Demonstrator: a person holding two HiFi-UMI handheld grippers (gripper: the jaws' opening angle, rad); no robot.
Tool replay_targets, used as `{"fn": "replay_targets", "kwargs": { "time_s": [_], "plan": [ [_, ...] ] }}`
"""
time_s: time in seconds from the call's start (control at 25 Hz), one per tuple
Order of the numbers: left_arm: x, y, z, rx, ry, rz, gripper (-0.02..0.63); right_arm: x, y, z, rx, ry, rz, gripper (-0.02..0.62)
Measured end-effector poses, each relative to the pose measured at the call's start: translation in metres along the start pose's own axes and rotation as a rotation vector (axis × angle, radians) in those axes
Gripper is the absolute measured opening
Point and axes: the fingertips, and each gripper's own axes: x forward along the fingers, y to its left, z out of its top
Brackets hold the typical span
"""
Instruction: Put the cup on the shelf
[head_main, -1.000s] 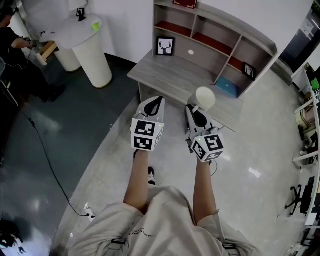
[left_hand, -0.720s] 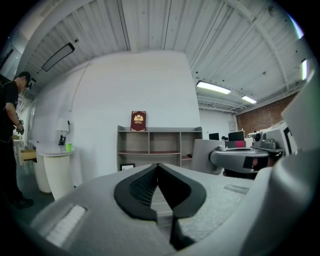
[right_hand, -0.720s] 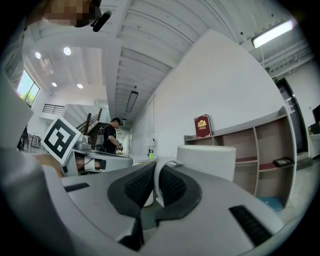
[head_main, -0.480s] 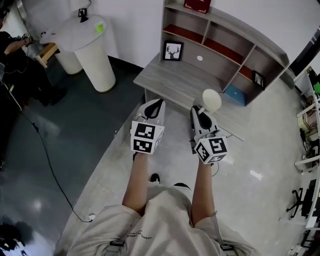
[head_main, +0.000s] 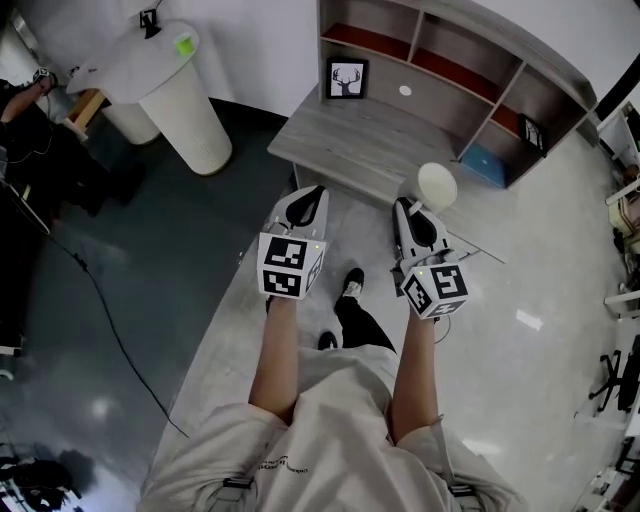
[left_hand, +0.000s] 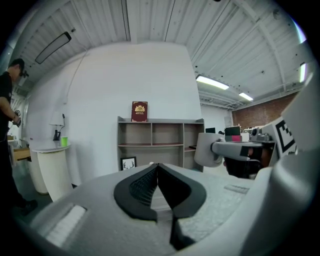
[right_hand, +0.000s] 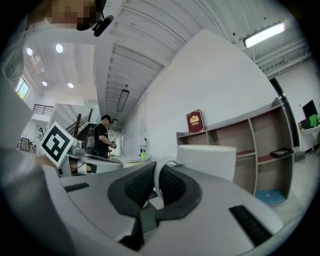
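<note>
Head view: camera on the person's head, aimed steeply down over both forearms. left gripper (head_main: 312, 190) and right gripper (head_main: 408, 205) sit near, shelf (head_main: 430, 105) far, at top.

Left gripper view: rides low behind that gripper's closed jaws and faces level toward the shelf (left_hand: 160, 145) at middle range.

Right gripper view: tilted upward, cup (right_hand: 207, 160) very close, shelf (right_hand: 260, 135) far right.

Shared: shelf in all three; red book (left_hand: 139, 111) (right_hand: 195, 121) in both gripper views; deer picture (head_main: 347, 78) (left_hand: 128, 163) in head and left gripper views.

Cup (head_main: 437, 186) smooth matt white; shelf (head_main: 372, 150) grey wood grain, matt; floor (head_main: 160, 250) glossy, polished; shirt (head_main: 330, 440) beige cloth.
</note>
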Motion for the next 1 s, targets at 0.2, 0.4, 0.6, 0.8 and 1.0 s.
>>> {"fn": "replay_targets", "kwargs": {
  "time_s": [0.2, 0.4, 0.6, 0.8, 1.0],
  "plan": [
    [0.032, 0.016, -0.002, 0.007, 0.007, -0.001, 0.011, 0.032, -0.020, -0.007, 0.013, -0.005, 0.004, 0.023],
    [0.067, 0.037, 0.007, 0.012, -0.010, -0.004, 0.011, 0.076, -0.033, -0.004, 0.012, -0.020, 0.023, 0.023],
    [0.104, 0.062, 0.022, 0.032, -0.014, -0.001, 0.011, 0.123, -0.055, 0.008, 0.016, -0.044, 0.038, 0.023],
    [0.136, 0.093, 0.043, 0.049, -0.026, 0.025, 0.010, 0.170, -0.073, 0.020, 0.016, -0.058, 0.070, 0.021],
    [0.167, 0.125, 0.061, 0.072, -0.048, 0.083, 0.010, 0.218, -0.093, 0.027, 0.007, -0.067, 0.085, 0.023]
  ]
}}
